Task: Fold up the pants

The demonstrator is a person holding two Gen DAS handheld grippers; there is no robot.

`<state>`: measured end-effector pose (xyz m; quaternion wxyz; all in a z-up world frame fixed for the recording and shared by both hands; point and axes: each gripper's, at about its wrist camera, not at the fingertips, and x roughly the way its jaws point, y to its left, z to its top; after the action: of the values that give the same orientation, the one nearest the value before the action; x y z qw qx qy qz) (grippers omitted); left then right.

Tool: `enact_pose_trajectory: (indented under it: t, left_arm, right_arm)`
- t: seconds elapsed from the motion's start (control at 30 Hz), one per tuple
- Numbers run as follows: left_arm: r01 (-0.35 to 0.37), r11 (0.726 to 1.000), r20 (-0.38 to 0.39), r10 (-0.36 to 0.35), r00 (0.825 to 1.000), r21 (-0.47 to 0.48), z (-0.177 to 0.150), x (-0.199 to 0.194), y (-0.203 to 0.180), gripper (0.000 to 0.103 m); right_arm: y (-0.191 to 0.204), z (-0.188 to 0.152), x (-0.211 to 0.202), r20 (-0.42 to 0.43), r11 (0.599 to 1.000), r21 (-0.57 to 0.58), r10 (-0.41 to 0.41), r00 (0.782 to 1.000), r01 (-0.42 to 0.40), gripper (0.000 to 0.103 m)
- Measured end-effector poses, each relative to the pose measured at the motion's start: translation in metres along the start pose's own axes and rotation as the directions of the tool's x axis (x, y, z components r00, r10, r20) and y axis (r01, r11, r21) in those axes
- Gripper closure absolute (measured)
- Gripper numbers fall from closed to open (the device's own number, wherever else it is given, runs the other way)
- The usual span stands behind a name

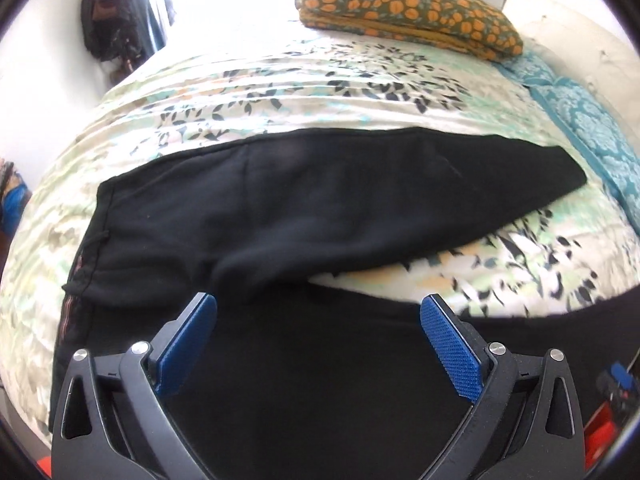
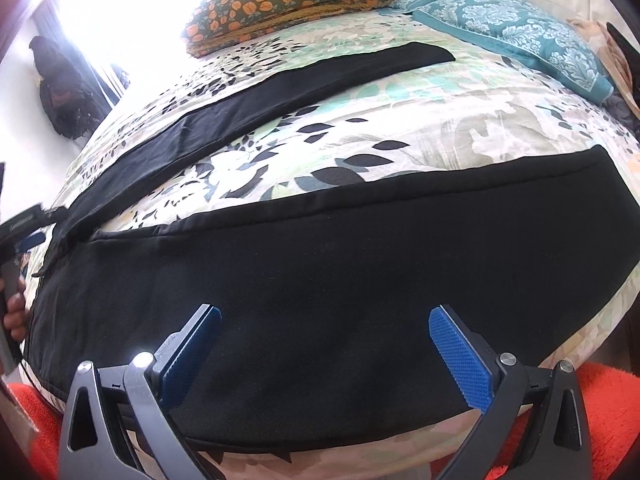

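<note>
Left wrist view: pants [image 1: 320, 208] lie spread on the bed [image 1: 280, 92], legs apart, seemingly unfolded. Both my grippers [image 1: 318, 316] [image 2: 324, 328] have jaws wide, holding nothing.

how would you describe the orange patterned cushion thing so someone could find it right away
Start at the bed with the leafy floral bedspread and the black pants spread across it. Look past the pants to the far end, near the bright window. The folded cushion lies there: dark green with orange pumpkin-like prints and a mustard edge, unlike the teal damask pillow beside it.
</note>
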<state>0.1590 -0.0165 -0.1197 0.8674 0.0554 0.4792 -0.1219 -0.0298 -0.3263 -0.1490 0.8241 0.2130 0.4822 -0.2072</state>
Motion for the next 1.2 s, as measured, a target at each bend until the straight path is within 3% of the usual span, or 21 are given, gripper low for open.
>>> enact_pose_trajectory:
  t: [0.1,0.2,0.27,0.37,0.43,0.5,0.57,0.6,0.67,0.73,0.8,0.87,1.0,1.1,1.2]
  left_arm:
    - [0.003,0.998,-0.034,-0.001,0.999,0.064,-0.037,0.001,-0.016,0.001]
    - [-0.030,0.994,-0.121,0.042,0.992,0.101,-0.069,0.026,-0.024,0.001]
    - [-0.038,0.994,-0.087,0.046,0.995,0.099,-0.079,0.028,-0.024,0.000]
    - [-0.031,0.996,-0.124,0.042,0.991,0.089,-0.073,0.021,-0.022,0.001]
    - [-0.024,0.998,-0.077,0.028,0.997,0.056,-0.062,0.007,-0.015,0.001]
    - [-0.029,0.999,-0.025,0.029,0.999,0.023,-0.051,-0.003,-0.004,0.001]
    - [-0.042,0.999,-0.032,0.042,0.999,-0.010,-0.043,0.003,0.007,0.001]
    - [-0.054,0.998,-0.057,0.053,0.997,-0.025,-0.041,0.011,0.013,0.001]
    - [-0.094,0.993,-0.132,0.085,0.988,-0.067,-0.037,0.031,0.026,0.001]
    - [-0.095,0.984,-0.138,0.074,0.988,-0.148,-0.029,0.031,0.041,0.002]
    - [-0.050,0.978,-0.057,0.040,0.998,-0.204,-0.012,0.019,0.050,0.001]
    - [-0.059,0.977,-0.002,0.060,0.998,-0.206,0.011,0.018,0.052,0.001]
    - [-0.103,0.979,0.028,0.110,0.994,-0.176,0.057,0.045,0.048,0.001]
    - [-0.159,0.975,-0.018,0.158,0.987,-0.159,0.074,0.084,0.046,0.001]
    - [-0.204,0.970,-0.098,0.192,0.977,-0.129,0.063,0.128,0.060,0.000]
  right_arm:
    - [-0.022,0.015,-0.001,0.011,0.998,0.056,-0.019,1.000,0.018,0.000]
    - [-0.051,0.043,-0.005,0.062,0.993,0.106,-0.058,0.996,0.051,0.000]
    - [-0.076,0.057,0.005,0.043,0.986,0.126,-0.114,0.993,0.107,0.000]
    - [-0.121,0.056,0.031,-0.084,0.949,0.223,-0.207,0.975,0.221,0.000]
    - [-0.129,0.054,0.017,-0.011,0.942,0.287,-0.178,0.984,0.173,0.000]
    - [-0.121,0.056,-0.004,0.088,0.948,0.259,-0.212,0.973,0.183,0.000]
    - [-0.113,0.056,-0.010,0.124,0.957,0.228,-0.209,0.970,0.177,0.000]
    - [-0.112,0.056,-0.002,0.091,0.960,0.218,-0.198,0.976,0.175,0.000]
    - [-0.113,0.050,0.027,-0.056,0.957,0.203,-0.200,0.978,0.208,0.000]
    - [-0.100,0.050,0.029,-0.053,0.952,0.132,-0.270,0.961,0.275,0.000]
    - [-0.089,0.059,0.009,0.003,0.972,0.128,-0.198,0.980,0.196,0.000]
    - [-0.078,0.078,-0.007,0.056,0.985,0.110,-0.137,0.989,0.130,0.000]
    - [-0.051,0.156,0.008,0.029,0.999,0.029,-0.044,0.999,0.043,0.000]
    - [-0.026,0.218,0.044,0.010,0.999,-0.047,0.013,1.000,-0.012,0.000]
    - [0.006,0.259,0.091,-0.029,0.983,-0.173,0.048,0.998,-0.052,0.000]
